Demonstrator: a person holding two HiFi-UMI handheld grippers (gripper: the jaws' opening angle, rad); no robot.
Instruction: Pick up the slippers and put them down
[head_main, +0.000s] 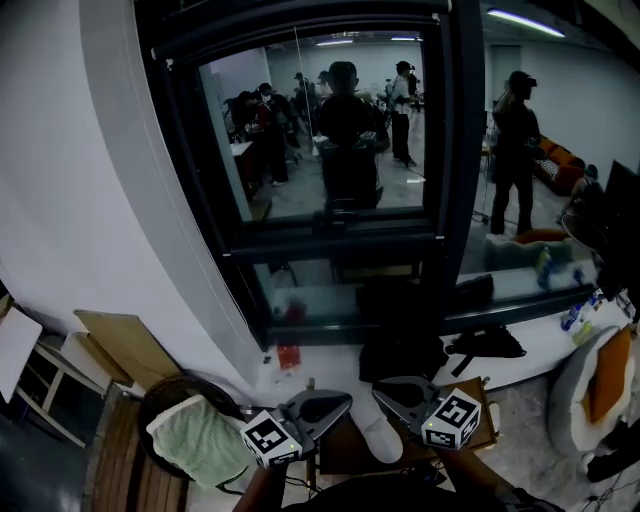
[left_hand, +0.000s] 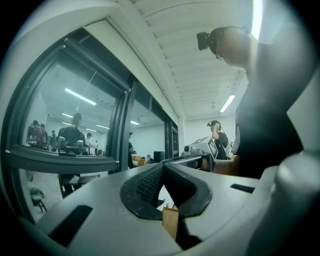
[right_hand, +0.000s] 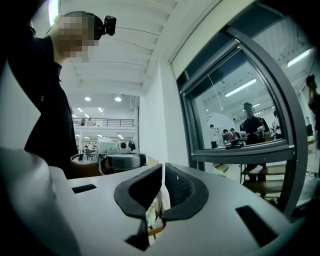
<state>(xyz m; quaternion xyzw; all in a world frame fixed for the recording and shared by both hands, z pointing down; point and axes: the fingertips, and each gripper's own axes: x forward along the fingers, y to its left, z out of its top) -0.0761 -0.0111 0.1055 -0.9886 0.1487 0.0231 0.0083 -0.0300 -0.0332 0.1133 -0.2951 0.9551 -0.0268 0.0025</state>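
In the head view a white slipper (head_main: 381, 438) lies on a low brown stand (head_main: 345, 452) at the bottom centre. Both grippers hover just above it, held level with their tips turned toward each other. My left gripper (head_main: 340, 402) is shut with nothing in it; its black pads (left_hand: 150, 182) meet at the tips in the left gripper view. My right gripper (head_main: 384, 392) is also shut and empty, its pads (right_hand: 177, 187) closed together. Each gripper view shows the other gripper ahead: the right gripper (left_hand: 200, 148) and the left gripper (right_hand: 122, 161). I see no second slipper.
A dark-framed glass wall (head_main: 330, 120) stands ahead with people behind it. A green cloth (head_main: 200, 438) sits in a round black basket at the left, by wooden boards (head_main: 128, 345). Black bags (head_main: 402, 352) lie under the window. An orange-cushioned seat (head_main: 600, 385) is at the right.
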